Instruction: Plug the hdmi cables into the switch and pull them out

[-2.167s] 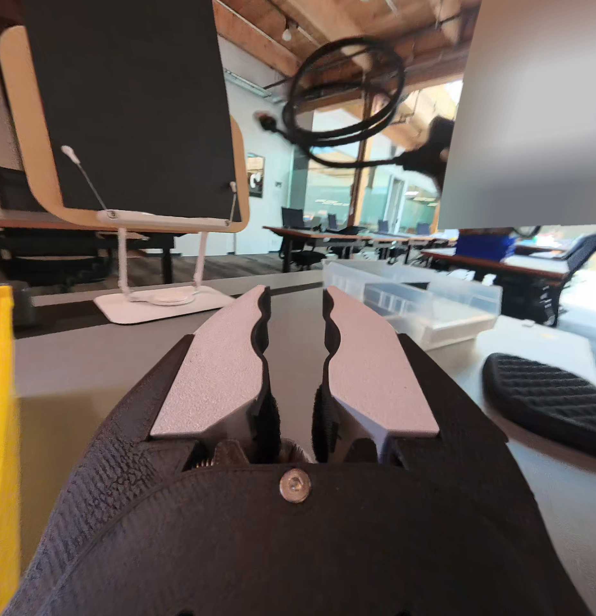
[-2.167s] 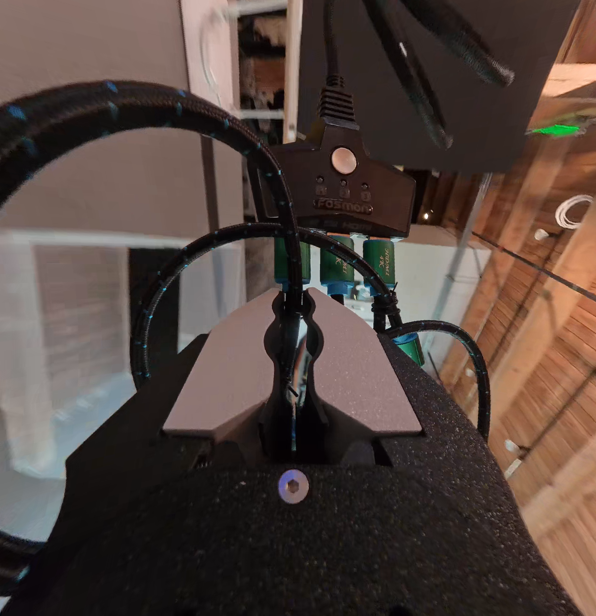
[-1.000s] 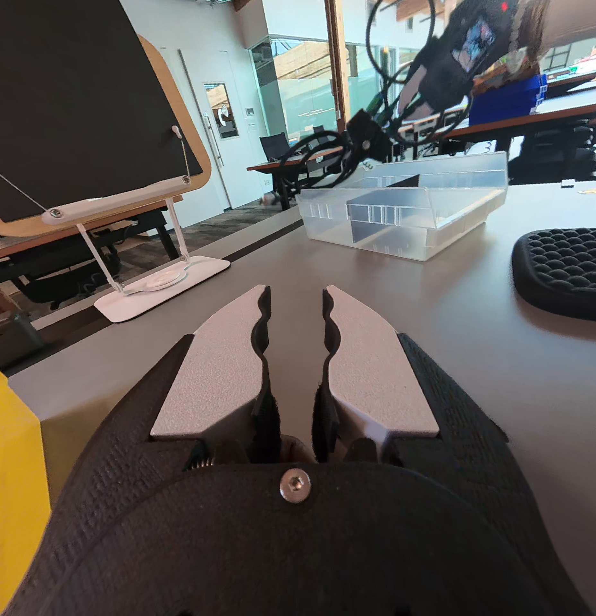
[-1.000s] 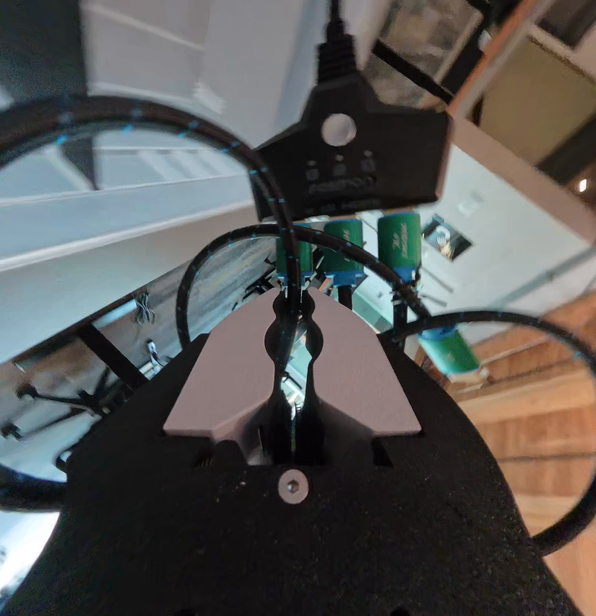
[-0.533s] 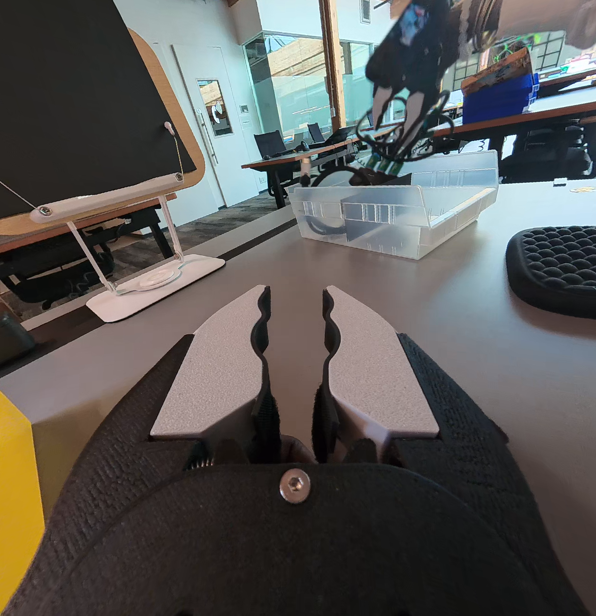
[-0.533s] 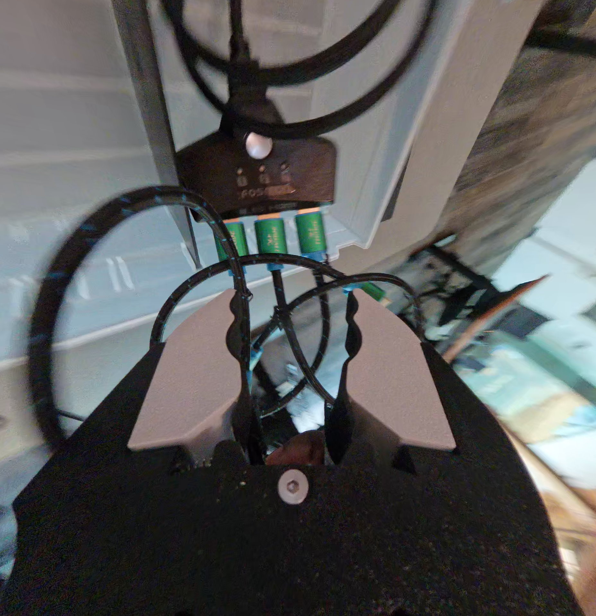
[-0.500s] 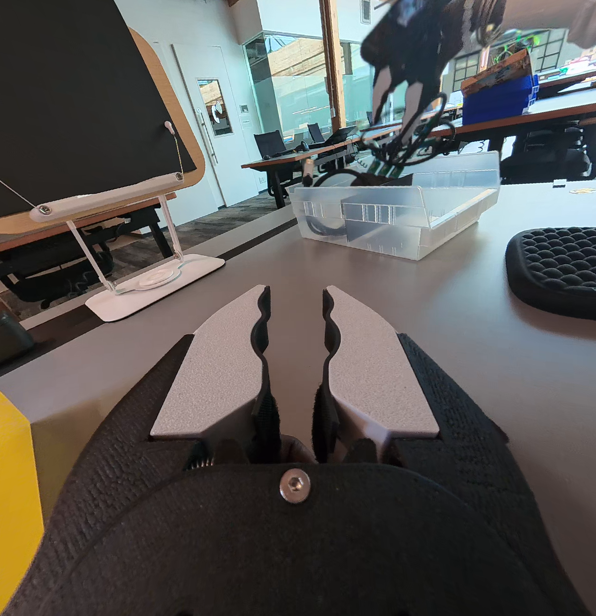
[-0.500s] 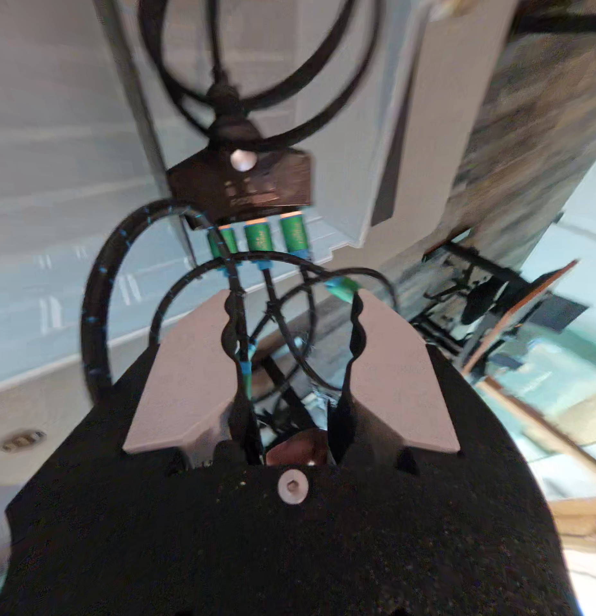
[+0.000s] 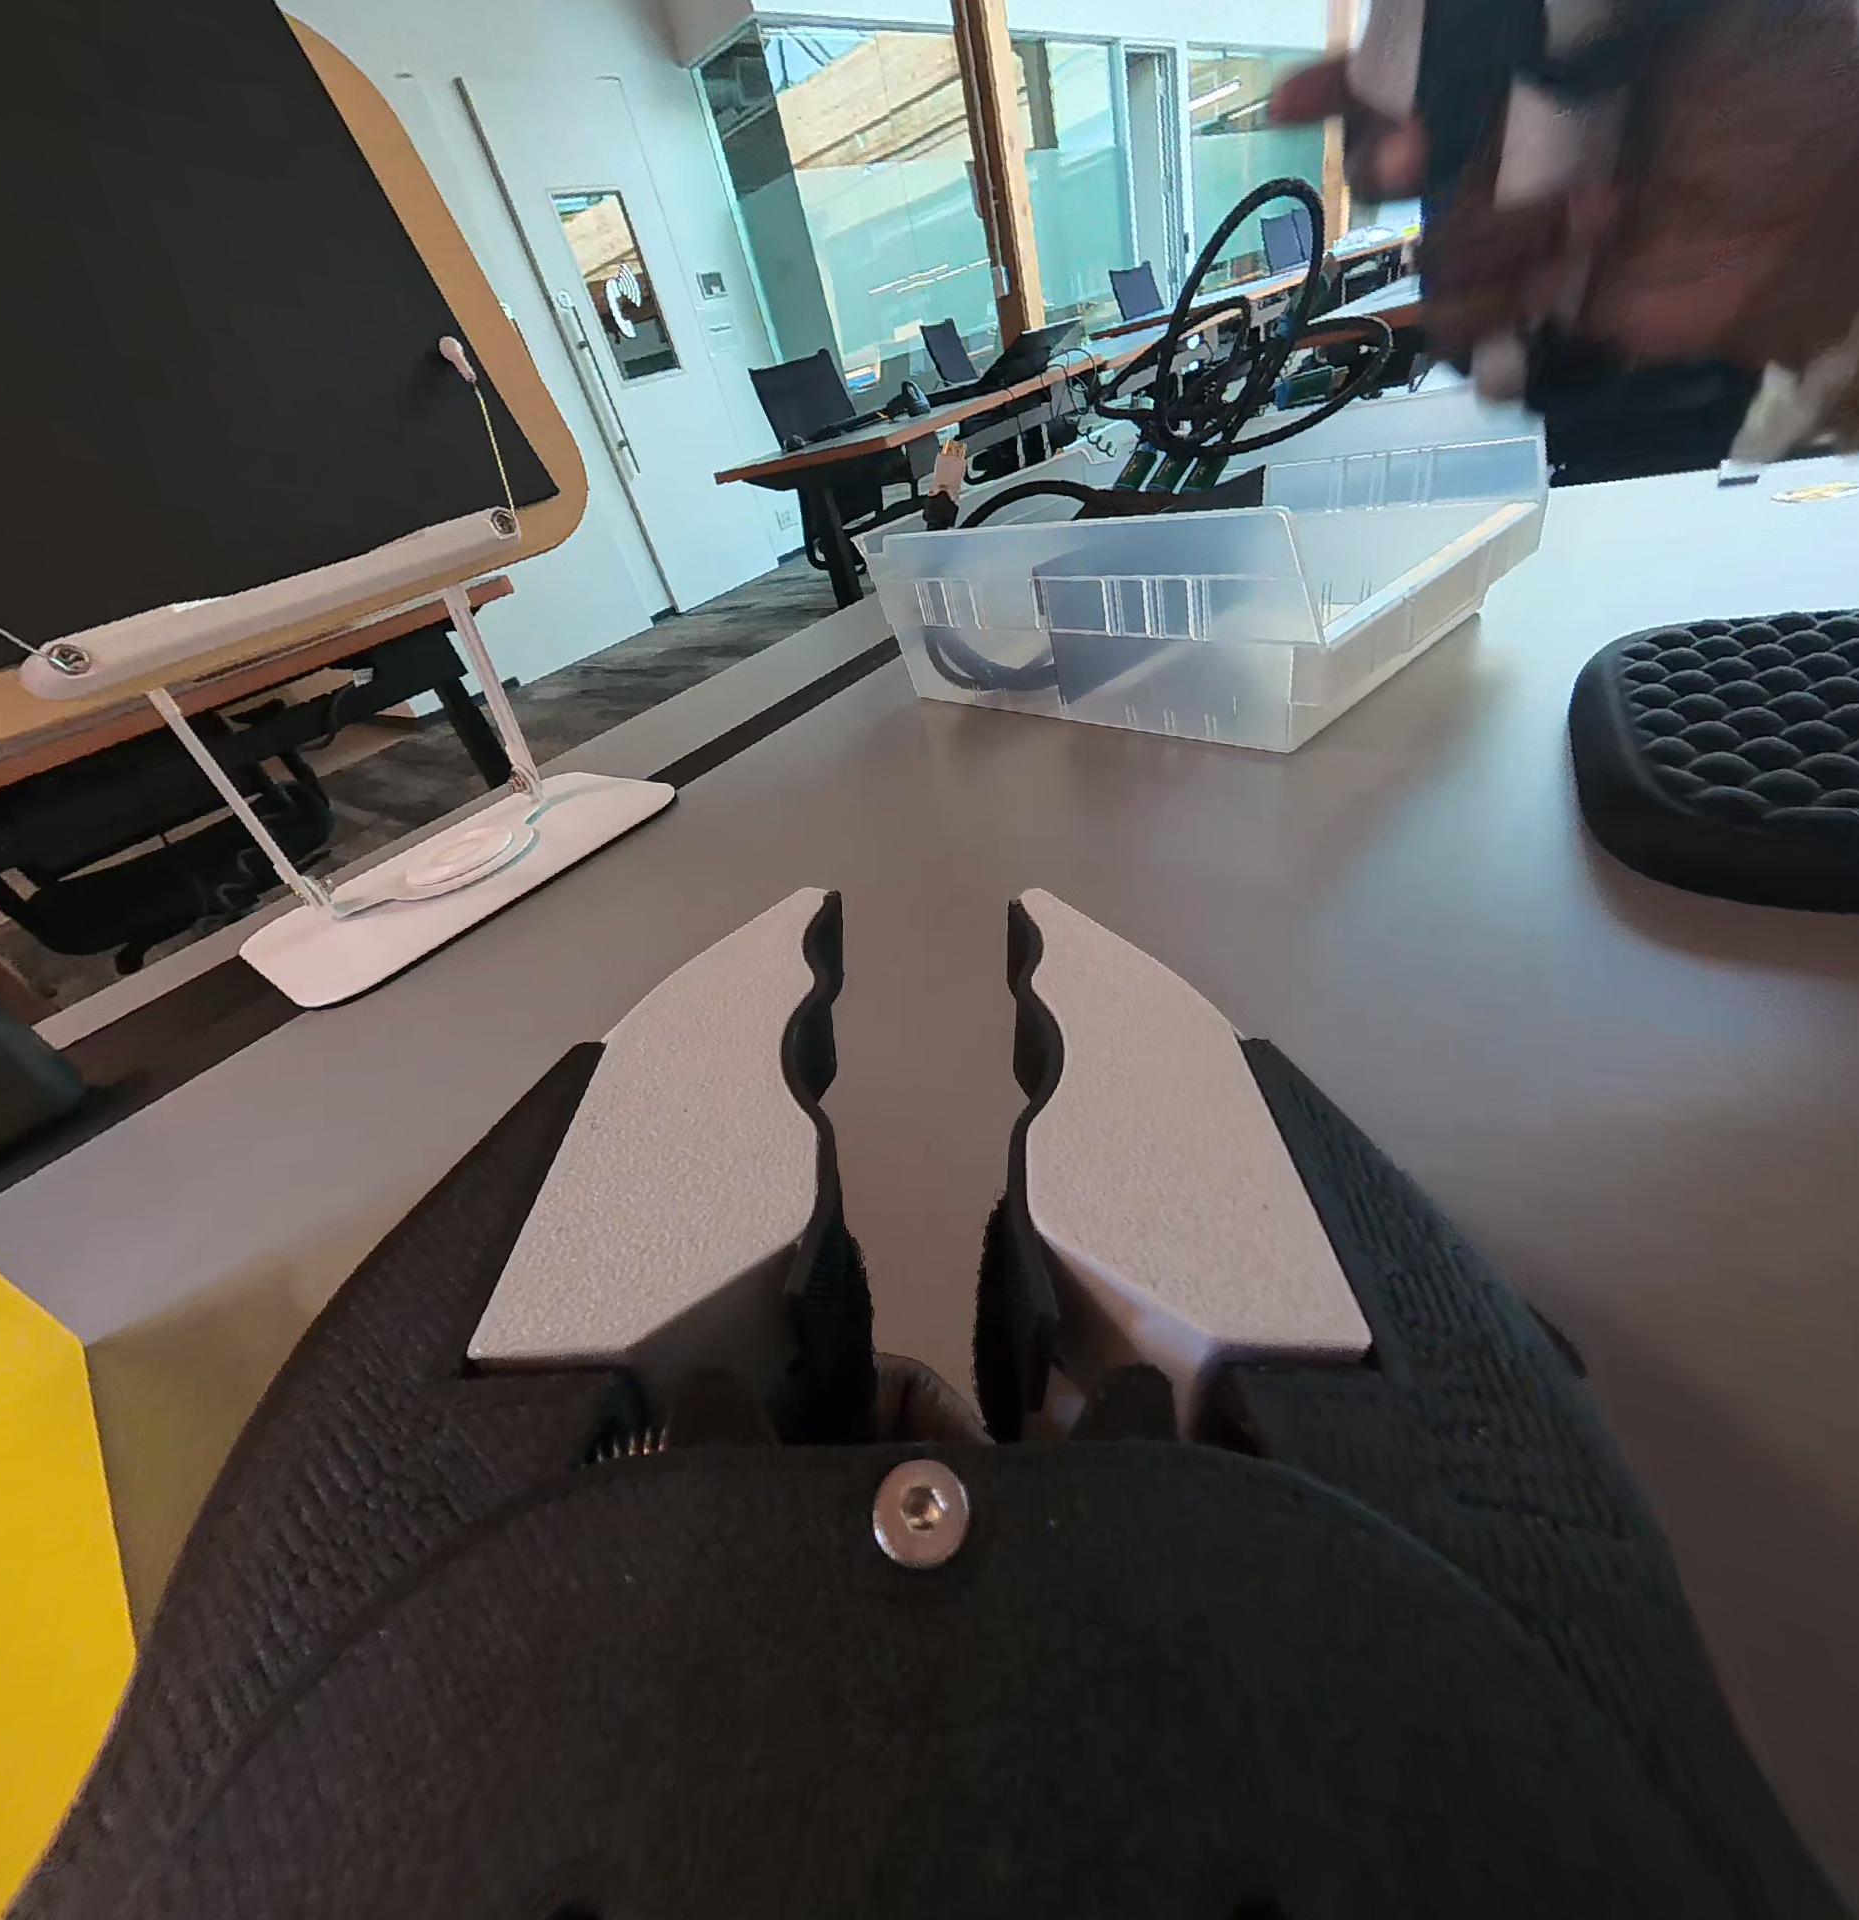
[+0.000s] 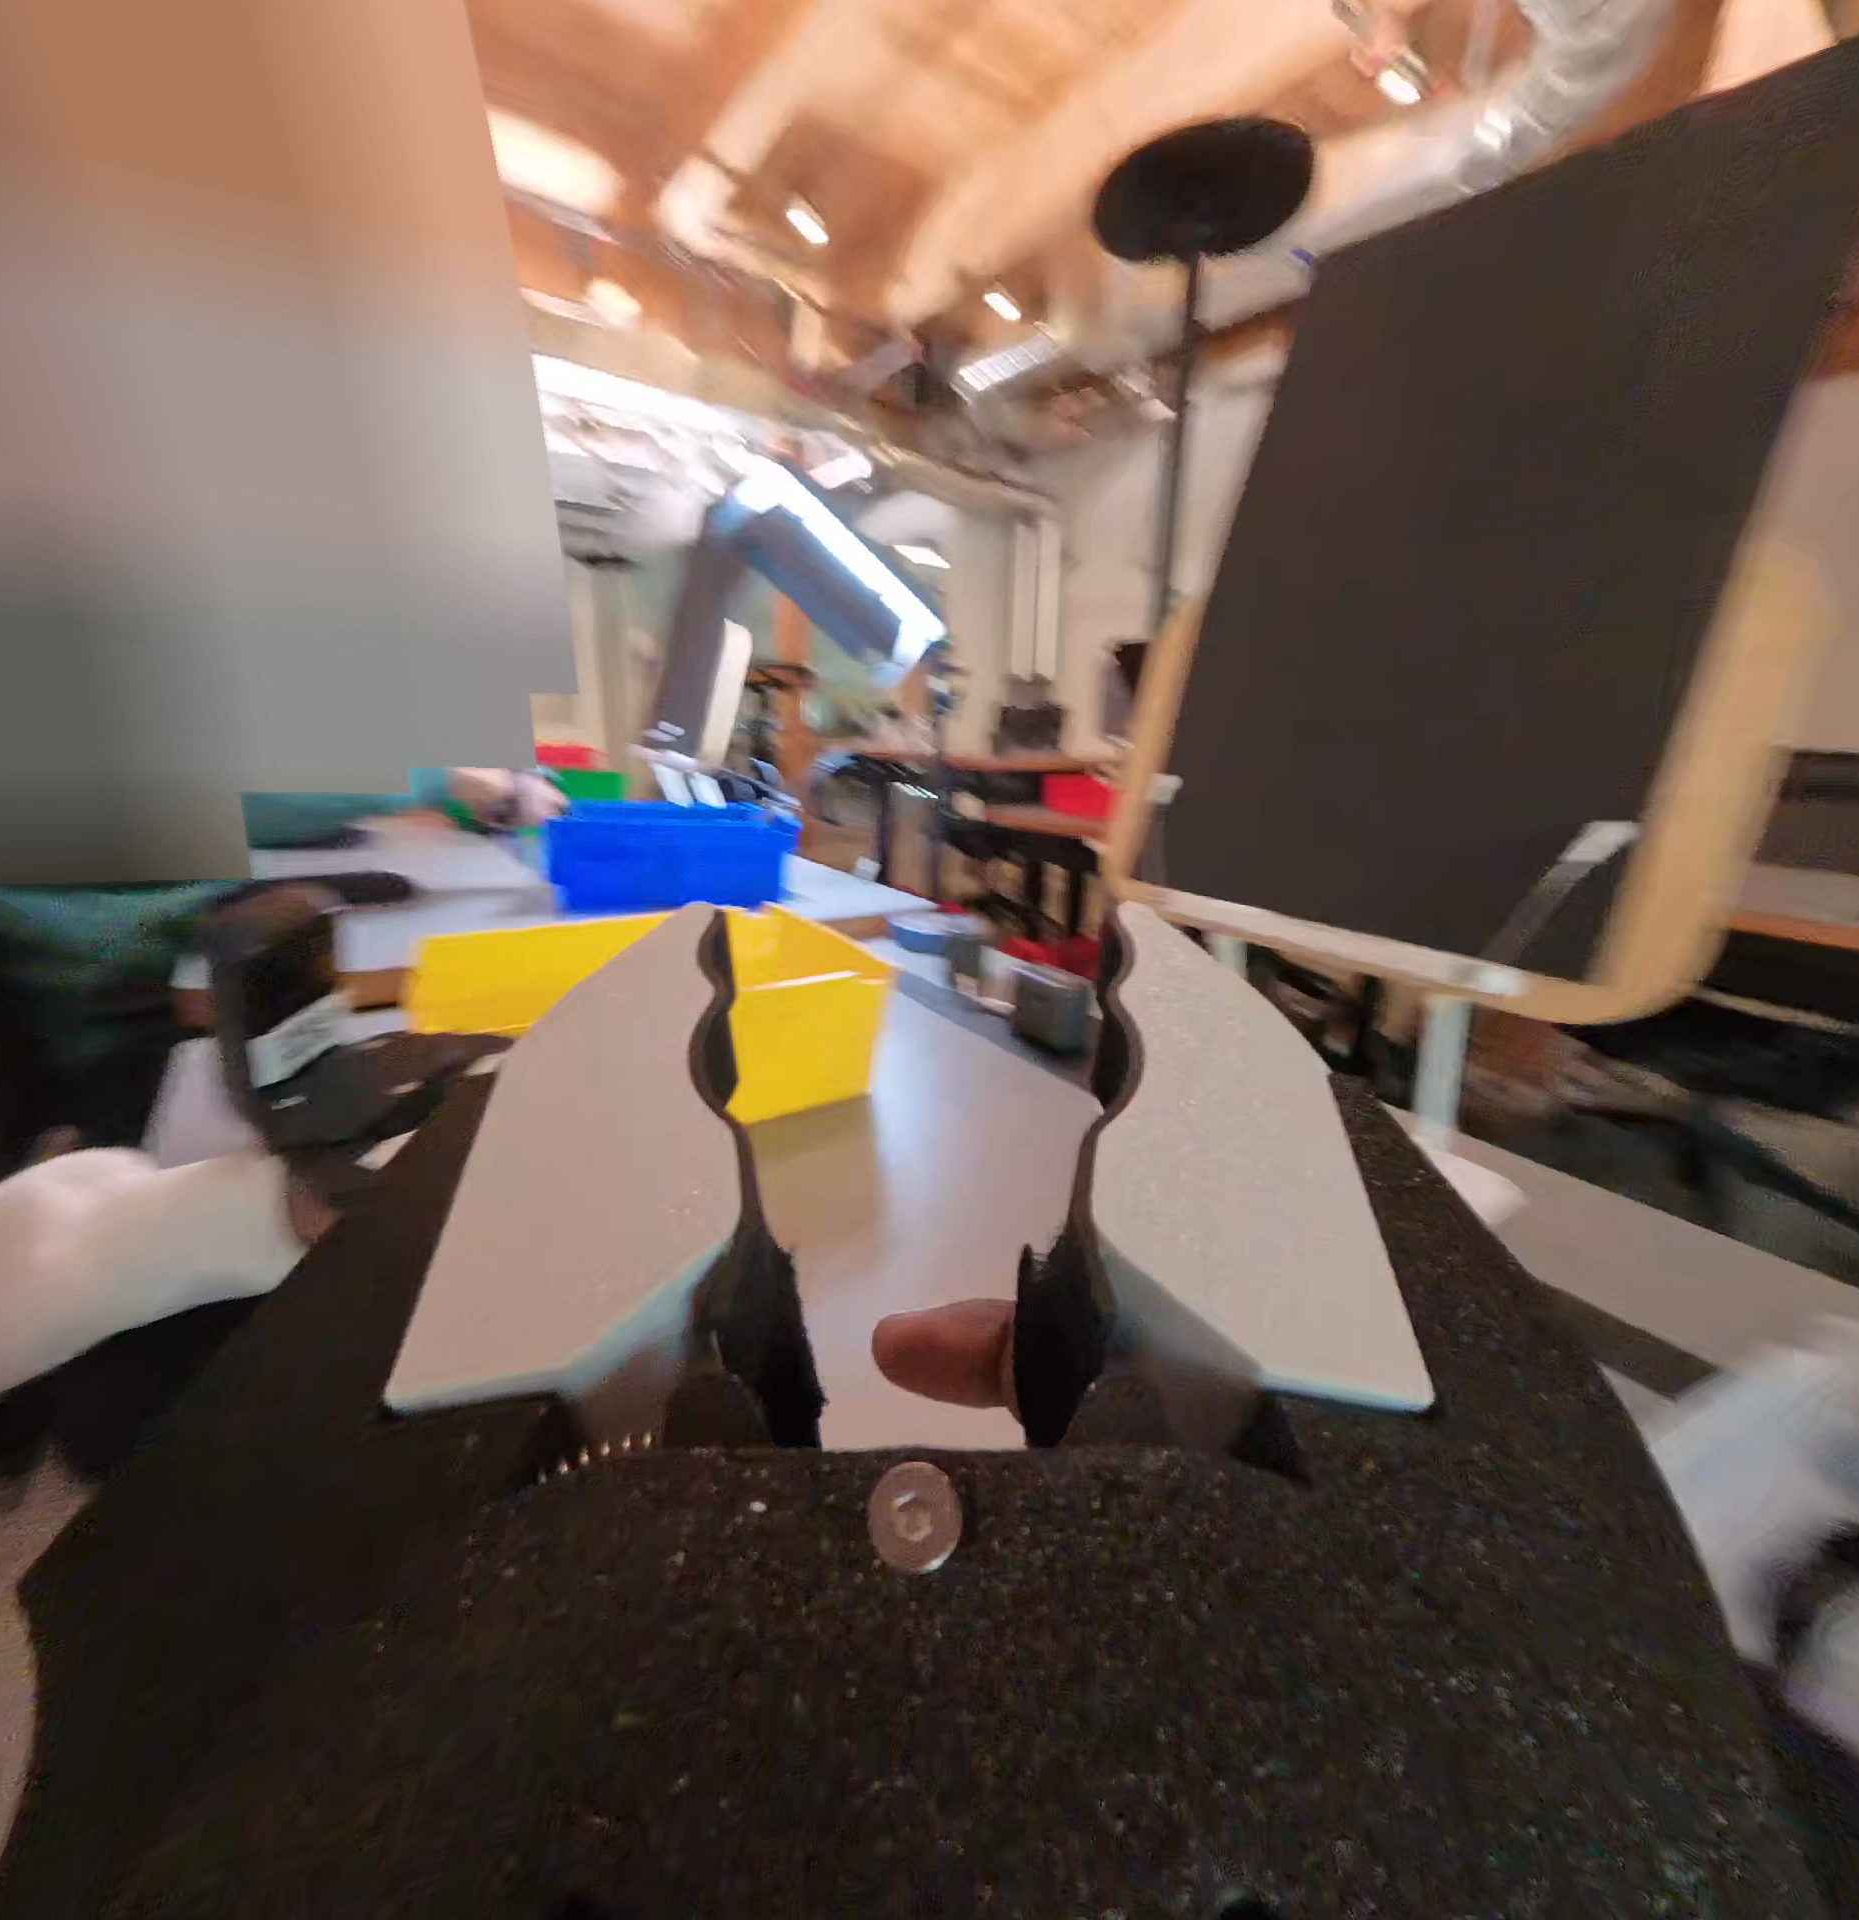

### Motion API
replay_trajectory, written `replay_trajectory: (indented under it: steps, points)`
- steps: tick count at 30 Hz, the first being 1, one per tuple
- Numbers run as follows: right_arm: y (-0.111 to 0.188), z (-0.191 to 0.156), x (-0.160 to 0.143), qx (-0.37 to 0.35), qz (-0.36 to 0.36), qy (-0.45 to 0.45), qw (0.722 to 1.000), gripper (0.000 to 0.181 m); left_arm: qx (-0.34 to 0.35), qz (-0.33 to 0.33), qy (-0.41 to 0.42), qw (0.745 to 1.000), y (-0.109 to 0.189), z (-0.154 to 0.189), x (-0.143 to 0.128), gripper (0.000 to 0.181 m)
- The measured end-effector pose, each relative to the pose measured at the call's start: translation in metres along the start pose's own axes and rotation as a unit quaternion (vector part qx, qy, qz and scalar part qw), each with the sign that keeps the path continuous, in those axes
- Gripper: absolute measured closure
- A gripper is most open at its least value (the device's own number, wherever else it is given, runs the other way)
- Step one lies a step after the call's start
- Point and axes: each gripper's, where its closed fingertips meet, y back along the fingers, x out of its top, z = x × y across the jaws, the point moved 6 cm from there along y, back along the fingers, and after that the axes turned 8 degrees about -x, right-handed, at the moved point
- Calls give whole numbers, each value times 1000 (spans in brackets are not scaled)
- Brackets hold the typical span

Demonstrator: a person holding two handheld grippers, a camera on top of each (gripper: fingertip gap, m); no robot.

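Both tongs are empty: left tongs (image 9: 920, 925) narrow, right tongs (image 10: 909, 935) wide. Cables (image 9: 1231, 390) loop above the clear bin (image 9: 1195, 665), upper right; they may spring out or snag.

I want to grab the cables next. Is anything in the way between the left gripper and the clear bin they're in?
Nothing visible blocks it. Only bare table lies between the left gripper and the bin, where the cables rest. The stand is off to the left and the black pad off to the right.
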Motion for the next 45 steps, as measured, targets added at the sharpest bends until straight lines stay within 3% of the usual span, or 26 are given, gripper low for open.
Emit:
replay_trajectory:
  steps: [3, 7, 10, 14, 17, 20, 22, 25, 27, 29, 33, 36, 38, 41, 45]
  points:
    - [2, -33, -60, 51, 33, -17, 998, 129, -5, 0, -9, 1000, 0, 2, -1, 151]
    - [-9, -63, -77, 120, -23, 93, 988, 133, -15, 7, -20, 1000, 0, 6, 3, 151]
    - [-16, -68, -101, 140, -81, 76, 984, 132, -36, 34, 0, 999, 8, 8, 23, 150]
    - [-16, -80, -119, 160, -129, 99, 974, 130, -3, 91, -9, 996, 55, -9, 77, 150]
    - [-18, -85, -129, 175, -169, 130, 961, 130, 89, 28, -29, 995, 104, -46, 90, 150]
    - [-17, -85, -137, 171, -199, 162, 951, 129, 165, -158, 24, 973, 143, -99, 63, 149]
    - [-16, -85, -141, 169, -211, 170, 948, 129, 121, -287, 51, 949, 155, -130, 36, 141]
    - [-16, -85, -141, 171, -214, 170, 947, 129, 71, -406, 95, 906, 161, -168, 7, 142]
    - [-15, -85, -142, 168, -215, 177, 946, 130, 6, -476, 140, 868, 159, -170, -3, 143]
    - [-14, -82, -144, 161, -224, 190, 942, 130, -47, -528, 131, 838, 156, -162, -15, 141]
    - [-14, -75, -145, 144, -231, 198, 942, 130, -70, -586, 137, 795, 145, -145, -51, 112]
    - [-14, -75, -145, 144, -227, 196, 943, 131, -46, -626, 122, 769, 144, -139, -82, 106]
    - [-14, -76, -146, 146, -228, 201, 942, 131, -19, -620, 124, 775, 143, -143, -83, 116]
    - [-13, -77, -147, 149, -233, 211, 937, 131, 10, -621, 102, 777, 149, -153, -88, 162]
    - [-13, -75, -146, 142, -228, 220, 938, 132, -5, -611, 109, 784, 152, -154, -87, 163]
